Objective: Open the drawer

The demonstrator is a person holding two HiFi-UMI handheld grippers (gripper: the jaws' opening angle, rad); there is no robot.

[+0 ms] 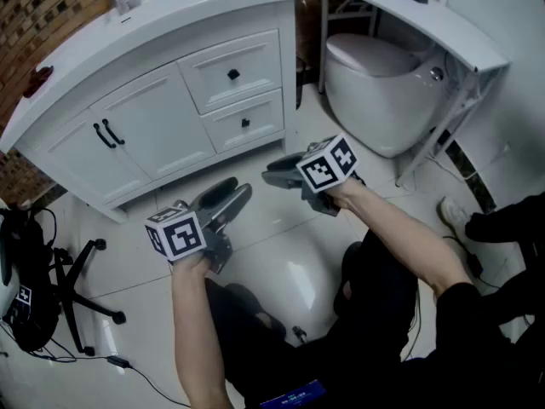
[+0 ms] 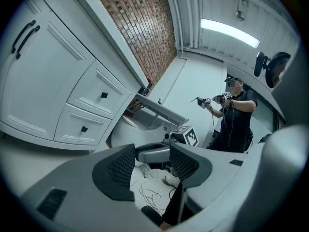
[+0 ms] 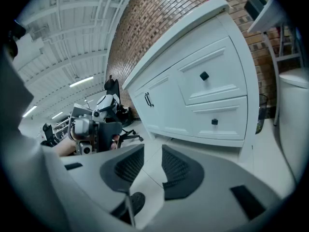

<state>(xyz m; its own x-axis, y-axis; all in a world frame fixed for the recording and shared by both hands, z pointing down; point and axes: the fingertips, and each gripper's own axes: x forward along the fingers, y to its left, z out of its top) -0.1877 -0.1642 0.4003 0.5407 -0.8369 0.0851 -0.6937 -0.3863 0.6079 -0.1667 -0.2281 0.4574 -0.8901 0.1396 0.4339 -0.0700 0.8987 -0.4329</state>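
The white vanity cabinet (image 1: 128,143) has two shut drawers on its right side, each with a small black knob. The upper drawer (image 1: 232,73) (image 3: 207,76) (image 2: 99,95) sits above the lower drawer (image 1: 245,122) (image 3: 215,122) (image 2: 83,128). My left gripper (image 1: 228,196) (image 2: 152,163) hovers above the floor in front of the cabinet, open and empty. To its right my right gripper (image 1: 281,170) (image 3: 153,166) is also open, holds nothing, and tilts down toward the lower drawer, well short of it.
A toilet (image 1: 375,92) stands right of the cabinet, under a curved white shelf (image 1: 426,24). A black chair base (image 1: 77,288) and a bag (image 1: 21,288) lie at the left. Two doors with black handles (image 1: 106,133) fill the cabinet's left. A person (image 2: 236,115) stands far off.
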